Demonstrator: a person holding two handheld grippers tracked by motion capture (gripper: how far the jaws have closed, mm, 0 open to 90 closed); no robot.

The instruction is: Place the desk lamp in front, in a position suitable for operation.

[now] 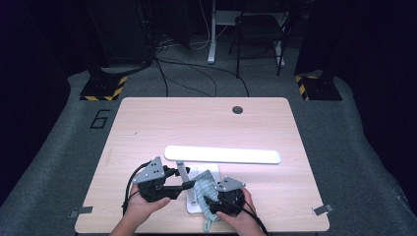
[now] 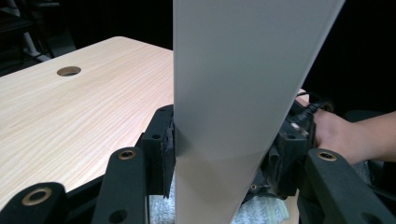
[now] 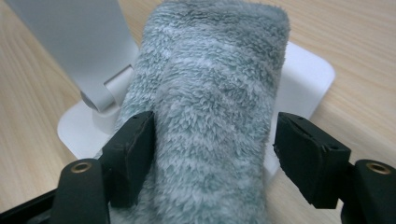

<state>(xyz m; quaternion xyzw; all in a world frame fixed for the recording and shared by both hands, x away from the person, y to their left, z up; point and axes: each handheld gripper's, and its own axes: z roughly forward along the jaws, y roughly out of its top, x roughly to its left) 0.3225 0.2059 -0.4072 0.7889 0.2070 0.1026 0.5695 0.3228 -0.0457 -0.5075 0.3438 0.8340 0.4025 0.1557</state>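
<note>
A white desk lamp stands near the table's front edge, with a long head, a flat stem and a square base. My left gripper is shut on the stem, one pad pressed on each of its edges. A fluffy grey-green cloth lies over the base. The cloth runs between the jaws of my right gripper, which is shut on it. My right gripper sits just right of the stem, and a tail of cloth hangs below it.
The light wooden table has a round cable hole at the back and small metal clamps at its front corners. A person's right hand shows behind the stem. A chair and cables lie on the floor beyond.
</note>
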